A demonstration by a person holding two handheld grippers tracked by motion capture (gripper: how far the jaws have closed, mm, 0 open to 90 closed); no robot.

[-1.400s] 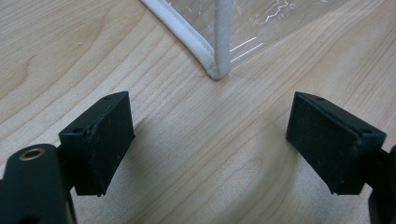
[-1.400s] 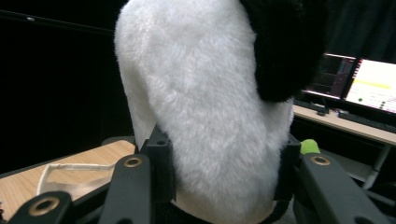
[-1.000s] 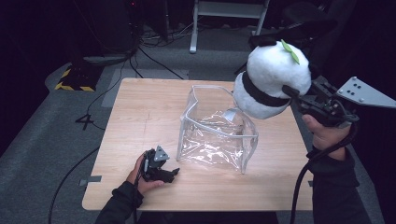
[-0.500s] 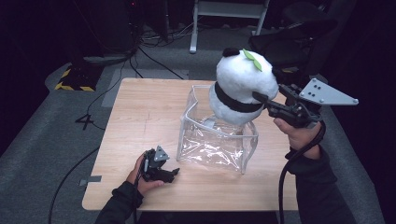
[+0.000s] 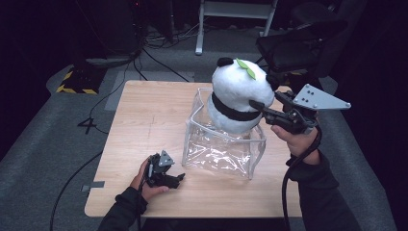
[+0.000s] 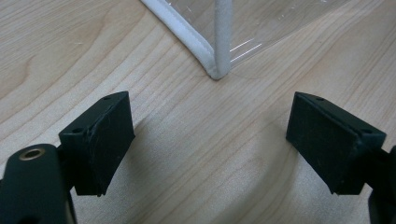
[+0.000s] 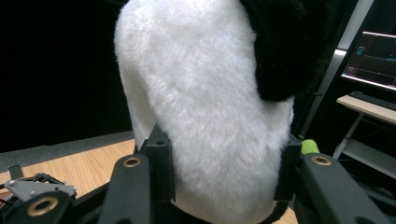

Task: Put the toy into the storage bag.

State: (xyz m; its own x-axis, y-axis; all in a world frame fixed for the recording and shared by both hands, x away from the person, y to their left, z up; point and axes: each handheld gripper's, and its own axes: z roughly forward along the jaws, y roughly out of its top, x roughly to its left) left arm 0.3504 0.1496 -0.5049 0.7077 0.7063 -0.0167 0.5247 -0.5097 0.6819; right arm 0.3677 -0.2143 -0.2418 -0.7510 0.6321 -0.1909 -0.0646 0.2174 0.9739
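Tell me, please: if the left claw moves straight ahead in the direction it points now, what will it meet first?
Most likely the clear plastic bag: its white-piped bottom corner lies ahead of the open left claw, a little left of the midline between the jaws. Bare wooden table separates them. The depth is hard to judge.

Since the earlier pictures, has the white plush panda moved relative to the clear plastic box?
Yes. The white plush panda, gripped by the right tool, has shifted left and down, from beyond the right rim of the clear plastic box to its opening.
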